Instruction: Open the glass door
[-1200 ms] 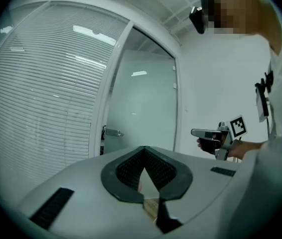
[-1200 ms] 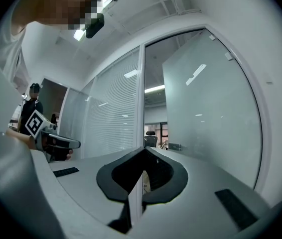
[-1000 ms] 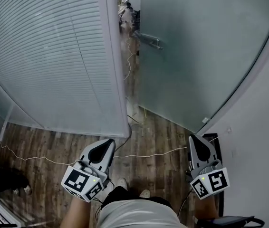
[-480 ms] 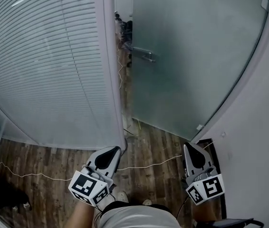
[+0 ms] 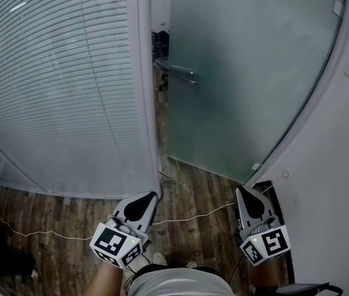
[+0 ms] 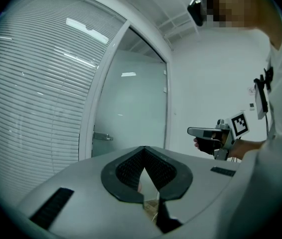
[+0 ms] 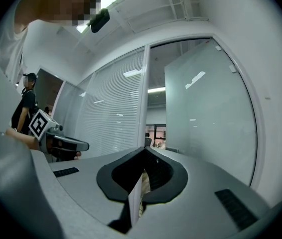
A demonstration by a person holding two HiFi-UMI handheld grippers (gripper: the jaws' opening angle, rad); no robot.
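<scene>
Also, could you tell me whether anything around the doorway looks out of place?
A thin white cable lies loose across the wooden floor just before the glass door, which stands ajar; it could catch a foot. Nothing else stands out.

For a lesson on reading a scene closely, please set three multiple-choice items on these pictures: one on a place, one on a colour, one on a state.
1. In the head view, where on the glass door is the handle?
A. by its left edge
B. by its right edge
C. along its bottom edge

2. What is the floor?
A. grey carpet
B. dark wood planks
C. white tile

3. How do the left tool and right tool stand?
A. both open
B. one shut on the handle
C. both shut, empty

Key:
1 A, the handle sits beside the gap at the slatted partition.
2 B, brown planks show below the door.
3 C, each tool's own view shows its jaws together with nothing between them.
</scene>
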